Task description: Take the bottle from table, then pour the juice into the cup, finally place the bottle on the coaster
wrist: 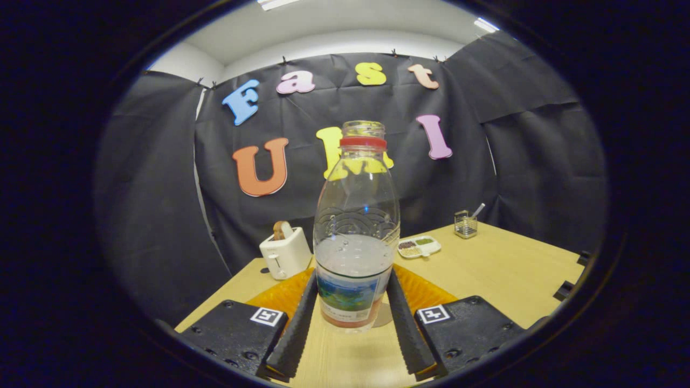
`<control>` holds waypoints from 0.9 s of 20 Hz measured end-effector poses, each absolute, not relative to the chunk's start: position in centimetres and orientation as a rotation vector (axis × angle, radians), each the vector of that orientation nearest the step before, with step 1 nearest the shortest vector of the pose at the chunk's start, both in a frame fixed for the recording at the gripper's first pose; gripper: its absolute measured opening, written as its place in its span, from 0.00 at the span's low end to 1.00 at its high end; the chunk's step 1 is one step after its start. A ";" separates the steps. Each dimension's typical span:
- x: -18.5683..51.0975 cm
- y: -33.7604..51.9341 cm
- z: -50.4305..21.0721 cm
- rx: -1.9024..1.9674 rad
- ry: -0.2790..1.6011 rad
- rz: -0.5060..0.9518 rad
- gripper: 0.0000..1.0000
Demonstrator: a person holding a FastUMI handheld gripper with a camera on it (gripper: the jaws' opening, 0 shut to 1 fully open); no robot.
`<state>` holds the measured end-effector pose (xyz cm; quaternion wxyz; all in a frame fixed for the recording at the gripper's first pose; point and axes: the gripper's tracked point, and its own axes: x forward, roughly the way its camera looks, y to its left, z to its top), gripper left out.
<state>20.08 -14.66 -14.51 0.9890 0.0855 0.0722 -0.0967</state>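
Two fingers (302,318) of the tongs (353,293) stand to either side of the bottle (356,237), low on its body at the label, and both appear to press on its sides, so I judge the tongs are pinching the bottle. Whether its base rests on the bench (512,275) or hangs just above it I cannot tell. The bottle is upright, uncapped, with a red ring at the neck, and clear liquid fills it to a bit under half.

The step in hand looks like taking the bottle from the bench, with pouring not yet begun. To do it well, keep the pinch firm and even, since the grip sits low and the tall body above it can lean or swing. Lift straight up and keep the bottle vertical, because the mouth is open and the liquid can slosh. The clear plastic wall may give under too hard a squeeze, so hold it only as tightly as needed.

Just behind the bottle and the fingers lies an orange mat (280,296), probably the coaster, and a pale round shape shows at the bottle's foot that I cannot identify. I cannot pick out the cup with any certainty.

Farther off on the bench stand a white toaster (284,253), a small divided tray (419,246) and a clear holder (466,223) near the far corner, all well apart from the bottle.
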 end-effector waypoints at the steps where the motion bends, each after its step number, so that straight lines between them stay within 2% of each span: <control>1: 20.6 -15.3 -14.7 0.147 0.152 -0.212 0.76; 9: 28.1 -16.5 -18.2 0.026 0.196 -0.225 0.76; 18: 32.1 -16.1 -27.6 0.023 0.309 -0.198 0.77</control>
